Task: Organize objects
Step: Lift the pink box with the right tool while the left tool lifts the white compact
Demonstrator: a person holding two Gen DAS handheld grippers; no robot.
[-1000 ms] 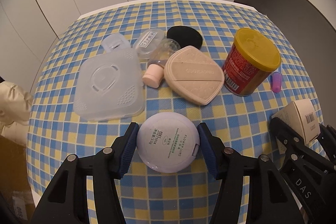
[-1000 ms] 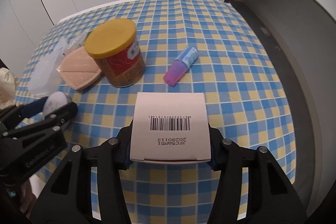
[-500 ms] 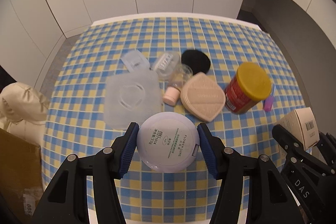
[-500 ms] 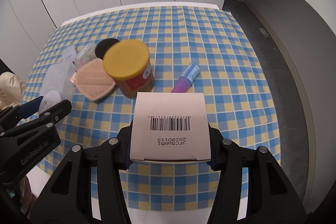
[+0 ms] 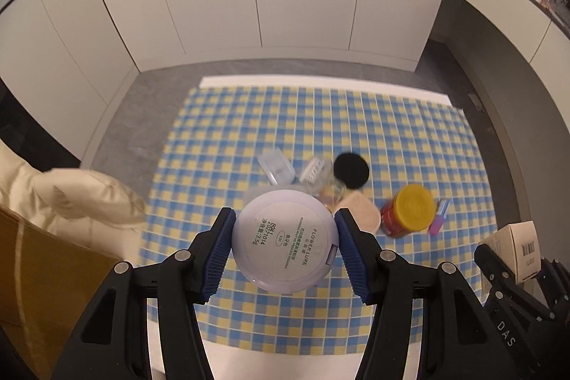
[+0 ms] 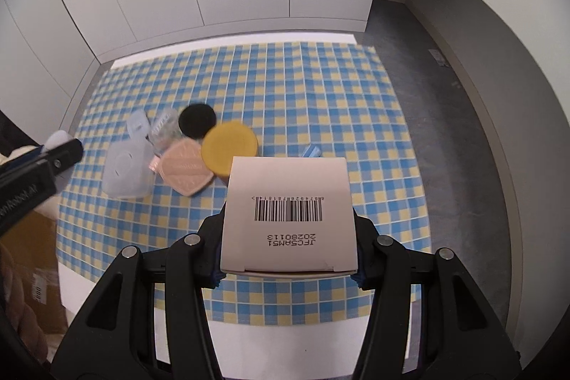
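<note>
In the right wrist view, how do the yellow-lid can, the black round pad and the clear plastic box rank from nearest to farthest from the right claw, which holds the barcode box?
1. Yellow-lid can: just beyond the barcode box in the right claw.
2. Clear plastic box: on the left.
3. Black round pad: farthest back, behind the can.

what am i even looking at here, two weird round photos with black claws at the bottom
Each picture comes from a fisheye camera mounted on a hand-held gripper that a person carries; there is no robot arm. The black claws are its two fingers.

The left hand-held gripper is clamped on a round lilac powder compact. The right hand-held gripper is clamped on a small white box with a barcode.

Below them is a table with a blue and yellow checked cloth. On it lie a yellow-lidded can, a beige puff, a black round pad and a frosted plastic case.
</note>
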